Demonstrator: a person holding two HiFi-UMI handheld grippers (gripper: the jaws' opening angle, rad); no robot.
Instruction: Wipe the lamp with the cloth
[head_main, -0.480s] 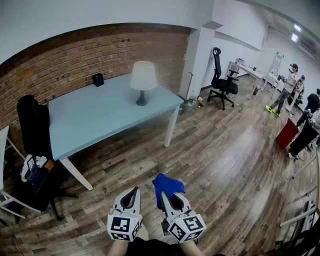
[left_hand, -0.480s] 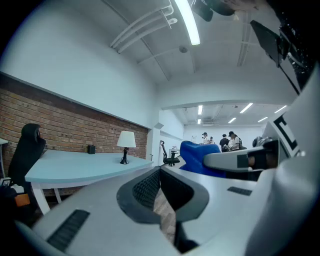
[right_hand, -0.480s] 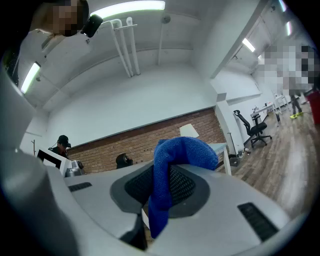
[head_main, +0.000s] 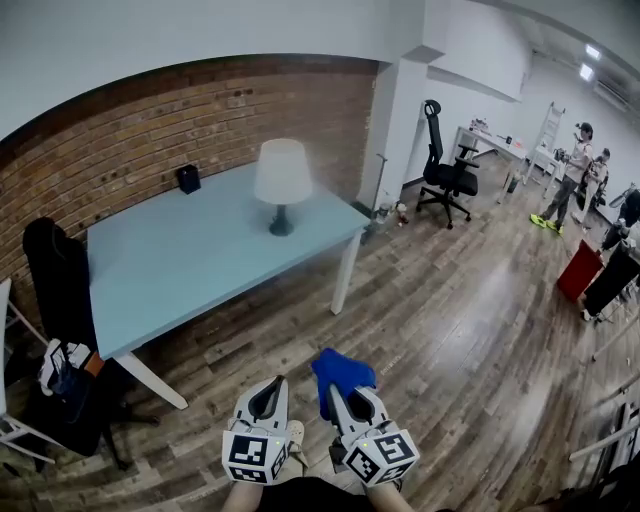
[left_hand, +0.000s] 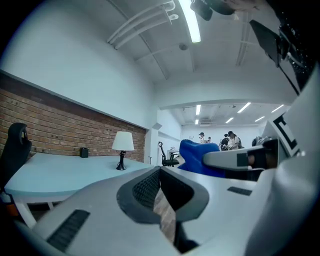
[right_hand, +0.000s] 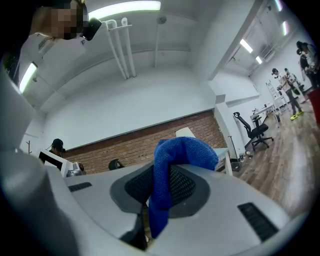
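Lamp stands upright on the pale blue tabletop, near its right edge and toward the far right corner. We note a white shade over a dark stem and base. A small black box sits at the far edge of the tabletop, against the brick wall and well apart from the lamp. A black chair stands at the left edge.

We record both tools low over the wooden floor, well apart from the tabletop's near edge. The right hand-held gripper has its jaws closed on the blue cloth. The cloth is pinched between the pads, bunches above the jaw tips and hangs down between them. The left hand-held gripper lies just beside the right one. Its jaws meet at the tips and we see nothing between them.

We also observe a black office chair by the white column and people standing at the far right of the room.
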